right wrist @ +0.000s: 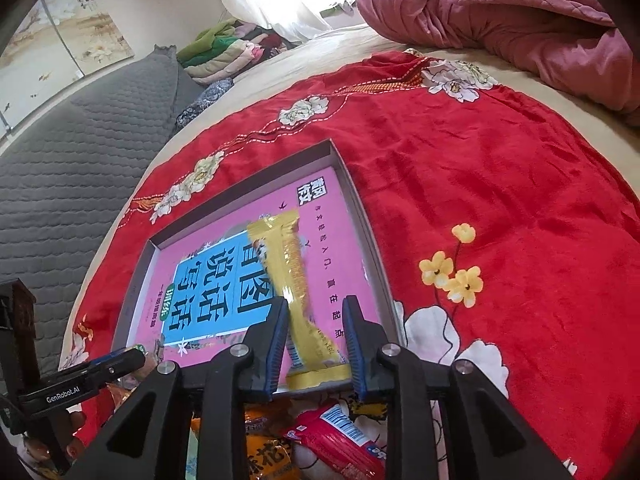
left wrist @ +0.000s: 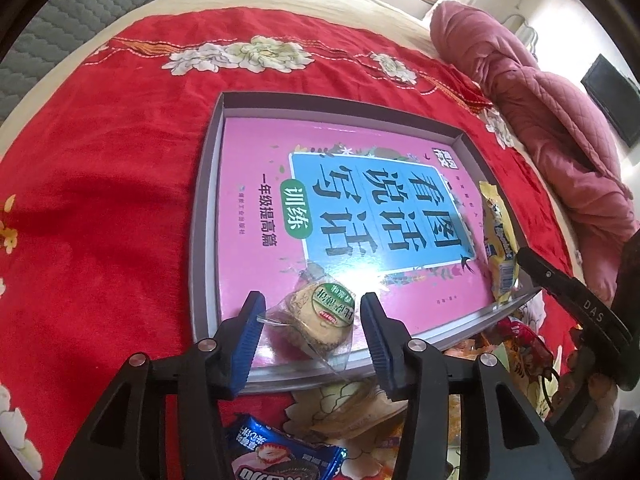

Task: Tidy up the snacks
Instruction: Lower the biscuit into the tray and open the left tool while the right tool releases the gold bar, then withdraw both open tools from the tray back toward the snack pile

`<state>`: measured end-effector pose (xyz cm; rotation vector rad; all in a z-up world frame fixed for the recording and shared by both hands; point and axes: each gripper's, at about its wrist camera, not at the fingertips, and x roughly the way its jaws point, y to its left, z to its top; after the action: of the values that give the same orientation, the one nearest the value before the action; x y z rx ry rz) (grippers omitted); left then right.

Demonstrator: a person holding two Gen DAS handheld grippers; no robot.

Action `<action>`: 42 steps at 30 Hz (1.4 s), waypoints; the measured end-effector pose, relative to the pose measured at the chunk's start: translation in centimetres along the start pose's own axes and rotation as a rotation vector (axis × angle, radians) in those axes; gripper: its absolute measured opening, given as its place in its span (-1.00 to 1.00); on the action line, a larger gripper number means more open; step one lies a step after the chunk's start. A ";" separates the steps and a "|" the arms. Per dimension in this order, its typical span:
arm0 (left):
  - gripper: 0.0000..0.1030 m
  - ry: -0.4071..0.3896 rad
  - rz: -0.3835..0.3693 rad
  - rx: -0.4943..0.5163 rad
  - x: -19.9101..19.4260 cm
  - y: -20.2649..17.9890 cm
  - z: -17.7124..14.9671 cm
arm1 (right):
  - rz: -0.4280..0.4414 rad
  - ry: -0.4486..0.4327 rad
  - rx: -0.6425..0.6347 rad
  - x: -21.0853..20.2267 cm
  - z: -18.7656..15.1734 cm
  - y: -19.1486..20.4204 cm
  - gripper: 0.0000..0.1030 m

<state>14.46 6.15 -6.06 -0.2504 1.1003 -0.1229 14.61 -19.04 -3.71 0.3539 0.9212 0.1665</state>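
A shallow grey tray (left wrist: 204, 220) lined with a pink book lies on the red floral cloth. A round biscuit in clear wrap with a green label (left wrist: 320, 316) rests on the book near the tray's front edge. It sits between the pads of my left gripper (left wrist: 313, 298), which is open and does not press on it. A long yellow snack packet (right wrist: 296, 280) lies along the tray's (right wrist: 134, 292) right side. My right gripper (right wrist: 316, 301) straddles its near end, open, with a gap on the right. The same yellow packet (left wrist: 498, 240) appears in the left wrist view.
Loose snacks lie in front of the tray: a blue packet (left wrist: 280, 452), a red packet (right wrist: 332, 432) and an orange one (right wrist: 268, 452). A pink quilt (right wrist: 500, 8) is bunched at the far right. A grey quilted mat (right wrist: 80, 160) lies to the left.
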 end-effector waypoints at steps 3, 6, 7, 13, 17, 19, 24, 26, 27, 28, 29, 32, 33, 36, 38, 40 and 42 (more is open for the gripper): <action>0.01 -0.004 0.004 -0.001 -0.2 0.1 0.0 | 0.009 -0.013 0.005 -0.3 0.1 -0.1 -0.36; 0.01 -0.010 0.005 -0.006 -0.4 0.2 0.0 | 0.006 -0.019 0.007 -0.4 0.2 -0.1 -0.30; 0.01 -0.012 0.007 -0.006 -0.5 0.3 0.0 | 0.006 -0.020 0.007 -0.4 0.1 -0.1 -0.29; 0.13 -0.033 -0.003 -0.006 -1.4 0.2 0.3 | 0.011 -0.030 0.008 -0.6 0.2 0.0 -0.22; 0.14 -0.047 -0.006 -0.012 -2.1 0.2 0.4 | 0.020 -0.048 0.007 -1.1 0.3 0.0 -0.09; 0.14 -0.053 -0.011 -0.016 -2.4 0.3 0.4 | 0.023 -0.059 -0.003 -1.3 0.3 0.2 -0.09; 0.14 -0.069 -0.018 -0.022 -3.4 0.3 0.4 | 0.056 -0.097 -0.017 -2.2 0.5 0.5 0.04; 0.14 -0.074 -0.018 -0.021 -3.8 0.2 0.4 | 0.069 -0.113 -0.025 -2.5 0.5 0.6 0.13; 0.14 -0.077 -0.019 -0.020 -4.0 0.2 0.4 | 0.074 -0.121 -0.029 -2.7 0.5 0.7 0.13; 0.14 -0.079 -0.020 -0.019 -4.2 0.1 0.3 | 0.076 -0.127 -0.032 -2.9 0.5 0.8 0.13; 0.15 -0.081 -0.019 -0.018 -4.3 0.0 0.3 | 0.078 -0.134 -0.040 -3.1 0.6 0.9 0.14; 0.16 -0.087 -0.013 -0.015 -4.6 -0.1 0.2 | 0.075 -0.149 -0.057 -3.7 0.6 1.0 0.20; 0.16 -0.089 -0.010 -0.016 -4.8 0.0 0.1 | 0.071 -0.153 -0.063 -3.9 0.6 1.1 0.22; 0.31 -0.098 -0.004 -0.018 -5.1 0.1 0.0 | 0.066 -0.165 -0.074 -4.4 0.5 1.1 0.26; 0.34 -0.106 0.000 -0.021 -5.5 0.1 -0.1 | 0.064 -0.176 -0.078 -4.9 0.5 1.0 0.29; 0.34 -0.109 0.000 -0.019 -5.7 0.1 -0.3 | 0.063 -0.184 -0.079 -5.2 0.5 1.0 0.33; 0.34 -0.112 0.004 -0.013 -5.9 0.0 -0.4 | 0.061 -0.194 -0.079 -5.7 0.4 0.9 0.38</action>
<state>11.40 7.44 -1.11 -0.2633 0.9901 -0.0969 11.58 -19.96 1.09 0.3190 0.7107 0.2204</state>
